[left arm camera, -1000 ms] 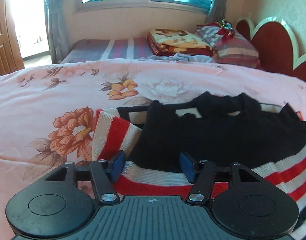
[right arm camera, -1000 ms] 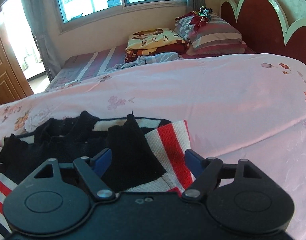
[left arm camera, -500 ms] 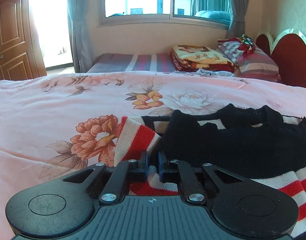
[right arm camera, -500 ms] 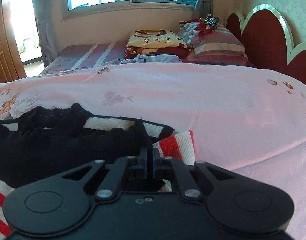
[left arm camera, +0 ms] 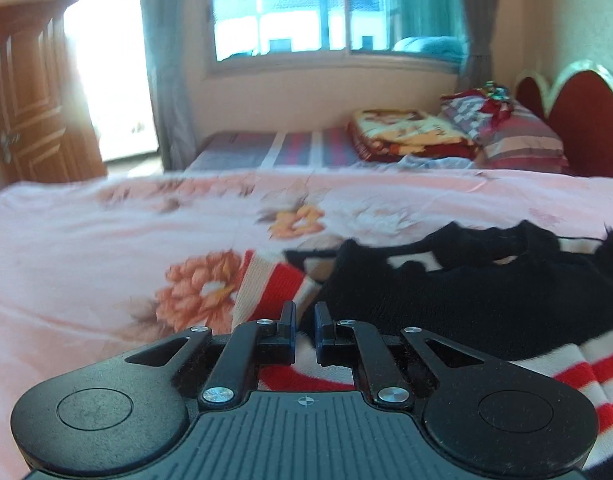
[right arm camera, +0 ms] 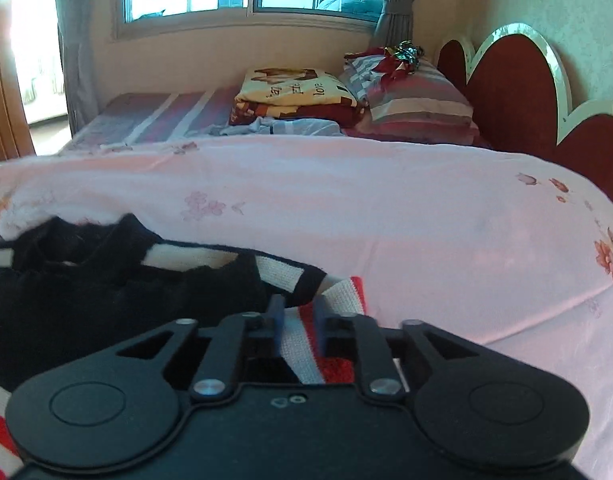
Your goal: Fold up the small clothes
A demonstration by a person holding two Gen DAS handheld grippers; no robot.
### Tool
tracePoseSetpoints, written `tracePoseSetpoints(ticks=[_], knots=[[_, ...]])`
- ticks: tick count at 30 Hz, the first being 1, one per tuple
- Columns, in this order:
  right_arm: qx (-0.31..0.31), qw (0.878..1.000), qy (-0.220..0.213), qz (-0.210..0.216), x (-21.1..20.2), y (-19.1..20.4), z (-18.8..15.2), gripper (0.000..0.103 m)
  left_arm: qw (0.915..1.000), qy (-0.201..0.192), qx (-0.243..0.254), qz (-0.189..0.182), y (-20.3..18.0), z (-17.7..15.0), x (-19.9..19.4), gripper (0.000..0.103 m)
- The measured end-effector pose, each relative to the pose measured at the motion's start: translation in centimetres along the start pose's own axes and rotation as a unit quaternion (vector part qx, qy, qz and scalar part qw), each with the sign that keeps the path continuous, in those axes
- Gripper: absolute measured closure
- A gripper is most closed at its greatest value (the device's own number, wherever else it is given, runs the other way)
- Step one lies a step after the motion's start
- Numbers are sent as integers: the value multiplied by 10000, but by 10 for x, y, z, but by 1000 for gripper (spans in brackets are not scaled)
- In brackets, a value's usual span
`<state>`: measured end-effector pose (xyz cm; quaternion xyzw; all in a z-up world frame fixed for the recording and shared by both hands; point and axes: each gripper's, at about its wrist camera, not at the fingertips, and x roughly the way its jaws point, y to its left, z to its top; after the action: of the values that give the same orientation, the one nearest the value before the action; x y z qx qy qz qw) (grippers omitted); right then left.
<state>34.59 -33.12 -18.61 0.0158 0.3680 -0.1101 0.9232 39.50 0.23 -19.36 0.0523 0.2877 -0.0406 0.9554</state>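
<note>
A small black knit sweater (left arm camera: 466,300) with red and white striped edges lies on the pink floral bedspread (left arm camera: 106,260). My left gripper (left arm camera: 305,320) is shut on the sweater's striped near-left edge, with the fabric pinched between the blue pads. In the right wrist view the same sweater (right arm camera: 106,300) spreads to the left. My right gripper (right arm camera: 299,312) is at its striped near-right corner. Its jaws are opening. A narrow gap shows, and the red and white fabric lies in it without being pressed.
At the far side of the bed lie a folded yellow and red blanket (left arm camera: 406,132) and striped pillows (left arm camera: 514,136). A red scalloped headboard (right arm camera: 526,92) stands on the right. A wooden door (left arm camera: 26,100) is on the left.
Both grippers closed from wide open onto the sweater's near edge. The left has stayed shut and tilted upward; the right has since parted slightly.
</note>
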Motion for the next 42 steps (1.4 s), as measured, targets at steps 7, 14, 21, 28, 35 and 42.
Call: tracePoseSetpoints(ticks=[7, 14, 21, 28, 35, 42], knots=[[-414, 9968, -148, 675, -32, 46, -4, 73, 9953, 317, 214, -894, -43, 13, 0, 95], [-1357, 9888, 194, 597, 3, 85, -24, 72, 9984, 367, 125, -408, -49, 1, 31, 95], [-1134, 9934, 135, 144, 27, 79, -14, 52, 9986, 455, -235, -165, -35, 5, 41, 95], [-724, 9943, 149, 766, -30, 81, -19, 60, 9988, 254, -2, -407, -34, -10, -13, 95], [-1450, 9874, 25, 629, -40, 116, -58, 53, 9986, 291, 242, -369, -30, -30, -17, 94], [-780, 9941, 70, 750, -81, 99, -50, 58, 9985, 244, 73, -481, -18, -29, -58, 94]])
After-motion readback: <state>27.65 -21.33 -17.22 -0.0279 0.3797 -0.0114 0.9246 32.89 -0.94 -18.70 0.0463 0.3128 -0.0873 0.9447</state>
